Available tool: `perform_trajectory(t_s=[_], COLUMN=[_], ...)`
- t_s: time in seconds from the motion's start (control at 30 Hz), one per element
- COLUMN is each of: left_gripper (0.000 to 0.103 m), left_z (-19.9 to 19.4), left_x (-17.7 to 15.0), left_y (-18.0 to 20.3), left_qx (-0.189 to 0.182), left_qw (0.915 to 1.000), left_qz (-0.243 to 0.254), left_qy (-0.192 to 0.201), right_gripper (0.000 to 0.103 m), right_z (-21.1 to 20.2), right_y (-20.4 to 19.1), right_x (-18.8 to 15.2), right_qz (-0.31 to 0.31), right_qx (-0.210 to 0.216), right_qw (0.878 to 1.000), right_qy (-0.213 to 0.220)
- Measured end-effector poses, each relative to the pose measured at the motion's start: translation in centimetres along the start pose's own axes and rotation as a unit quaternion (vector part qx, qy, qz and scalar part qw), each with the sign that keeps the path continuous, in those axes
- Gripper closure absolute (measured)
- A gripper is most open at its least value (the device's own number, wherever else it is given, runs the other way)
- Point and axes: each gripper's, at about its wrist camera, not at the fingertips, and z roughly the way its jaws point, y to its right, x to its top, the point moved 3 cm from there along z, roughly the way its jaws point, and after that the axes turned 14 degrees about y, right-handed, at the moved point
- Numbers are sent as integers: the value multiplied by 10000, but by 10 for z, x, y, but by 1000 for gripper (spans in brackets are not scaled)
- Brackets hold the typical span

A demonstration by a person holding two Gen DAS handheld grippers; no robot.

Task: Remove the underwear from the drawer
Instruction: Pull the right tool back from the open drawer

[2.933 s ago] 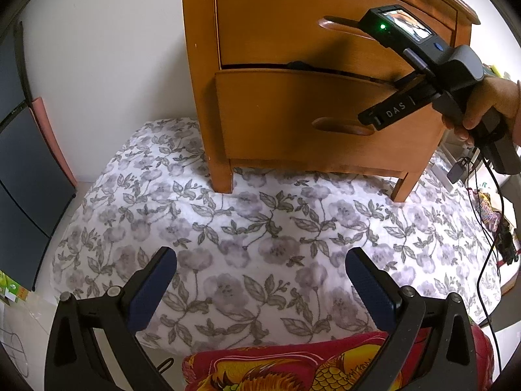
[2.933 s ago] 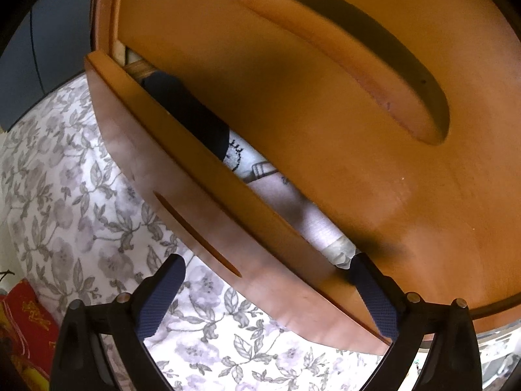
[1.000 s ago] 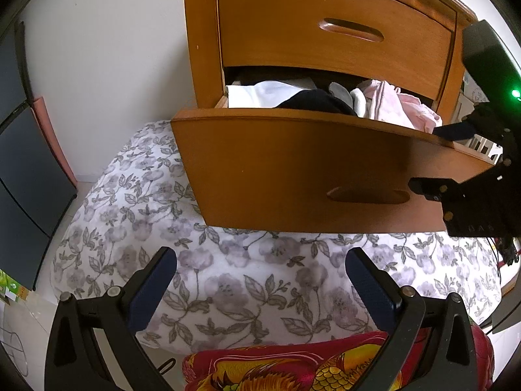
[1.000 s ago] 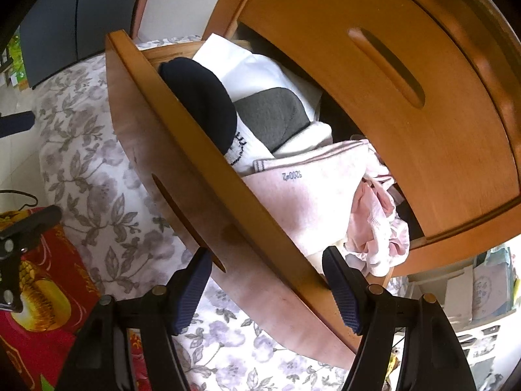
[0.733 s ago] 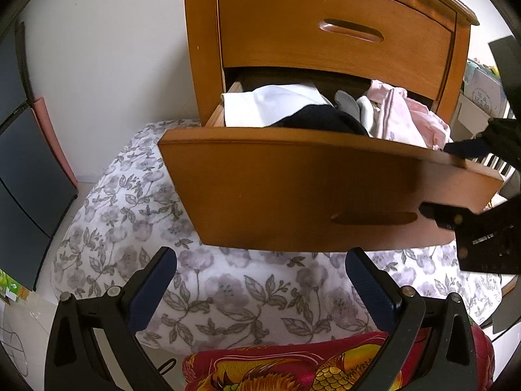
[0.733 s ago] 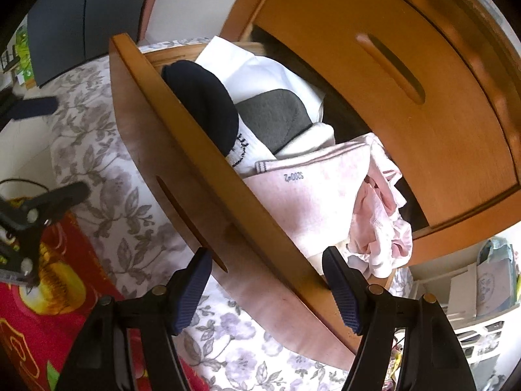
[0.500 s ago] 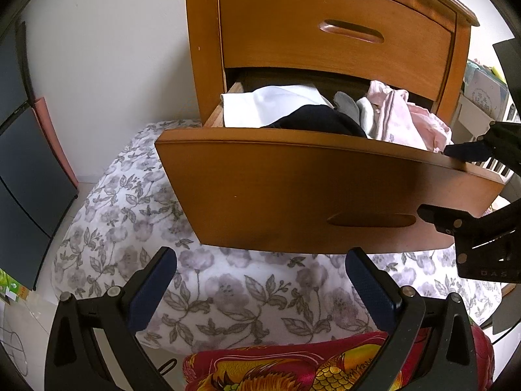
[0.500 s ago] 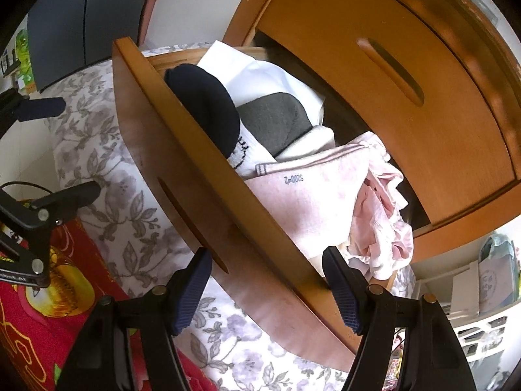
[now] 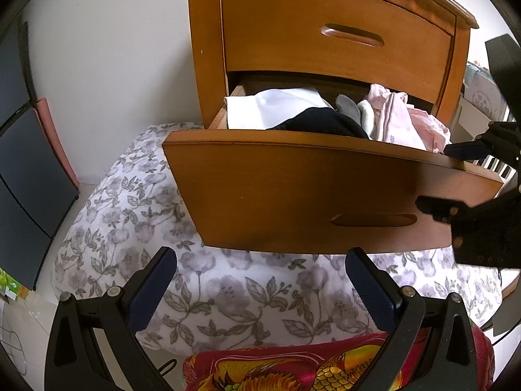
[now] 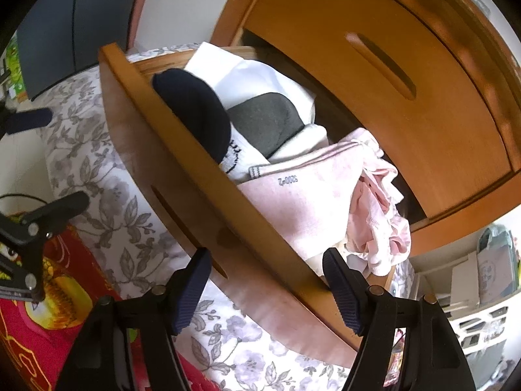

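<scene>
Drawer (image 9: 293, 192) stands pulled out of the wooden nightstand (image 9: 208, 49), packed left to right with white cloth (image 9: 260, 110), dark sock (image 10: 192, 110) and pink underwear (image 10: 312, 202) at its right end. Left gripper (image 9: 260, 280) is spread and empty over the floral bedding (image 9: 136, 221); right gripper (image 10: 267, 280) straddles the drawer's front board near that right end, jaws apart.

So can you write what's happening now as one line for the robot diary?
drawer: open | right tongs: open, astride drawer front | left tongs: open, empty | pink underwear: in drawer, untouched
</scene>
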Motion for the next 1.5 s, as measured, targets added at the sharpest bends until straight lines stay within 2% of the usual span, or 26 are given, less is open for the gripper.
perform_trajectory(t_s=[0.37,0.57,0.63,0.83,1.1,1.27,1.47,1.5], left_gripper=[0,0,0,0,0,0,0,0], left_z=[-5,-9,-10,-21,-28,-32,-42,-43], left_x=[0,1,1,3,4,3,5,6], left_y=[-1,-4,-3,-4,-4,2,4,4], left_qx=[103,211,259,340,481,483,545,547], left_qw=[9999,9996,9994,9982,9969,9963,9939,9937], left_qz=[18,10,26,75,101,278,335,324], left_qy=[109,184,214,479,622,653,893,927], right_gripper=[30,30,30,29,29,23,14,9], right_z=[-82,-119,-126,-108,-83,-75,-65,-65], right_y=[29,39,41,34,19,18,15,14], right_x=[23,5,-10,-58,-89,-96,-102,-102], right_qz=[668,1444,1852,3190,3741,3853,3894,3876], right_qx=[-340,-523,-616,-650,-882,-1230,-1228,-1243], right_qw=[9927,9818,9735,9405,9192,9101,9091,9096], right_qy=[942,1121,1188,977,855,898,830,835])
